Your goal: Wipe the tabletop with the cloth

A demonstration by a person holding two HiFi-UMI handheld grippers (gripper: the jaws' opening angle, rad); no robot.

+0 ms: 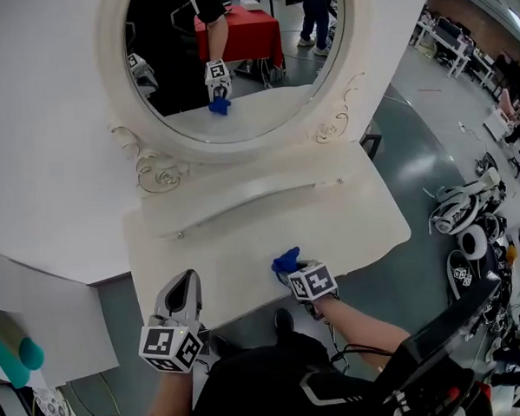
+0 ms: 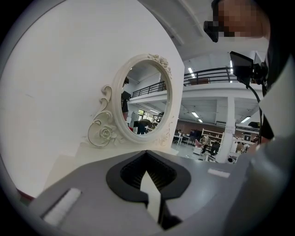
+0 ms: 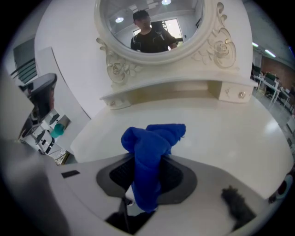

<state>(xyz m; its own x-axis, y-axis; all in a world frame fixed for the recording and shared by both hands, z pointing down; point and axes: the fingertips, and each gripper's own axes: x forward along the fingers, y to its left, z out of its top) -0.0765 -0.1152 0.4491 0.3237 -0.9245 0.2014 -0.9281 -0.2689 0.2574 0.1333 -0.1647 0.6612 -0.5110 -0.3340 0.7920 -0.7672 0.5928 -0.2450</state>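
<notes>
You're holding the blue cloth (image 3: 150,152) in the R gripper (image 3: 146,186). Its jaws are clamping a bunched fold, kept apart only by the fabric's thickness, and the loose end is sticking up and fwd past the jaw tips. From the head view you're working over the front part of the white tabletop (image 1: 356,215), a little R of ctr and near the front edge, w/ the cloth pointing in toward the table. The bunch is sitting low over the surface, but whether it's actually touching is hard to tell from either view. Your L gripper (image 1: 186,285) is carrying nothing. Its jaws are drawn together to a thin slit w/ only pale tabletop showing through, and it's hanging at the front L edge of the tabletop, well apart from the cloth, w/ its tips aiming at the table's back L. The oval mirror (image 1: 235,65) in its scrolled white frame is standing upright at the back, above a narrow curved ledge (image 1: 242,204). It's reflecting the R gripper and the cloth. Nothing else is lying on the tabletop btwn the two grippers.
</notes>
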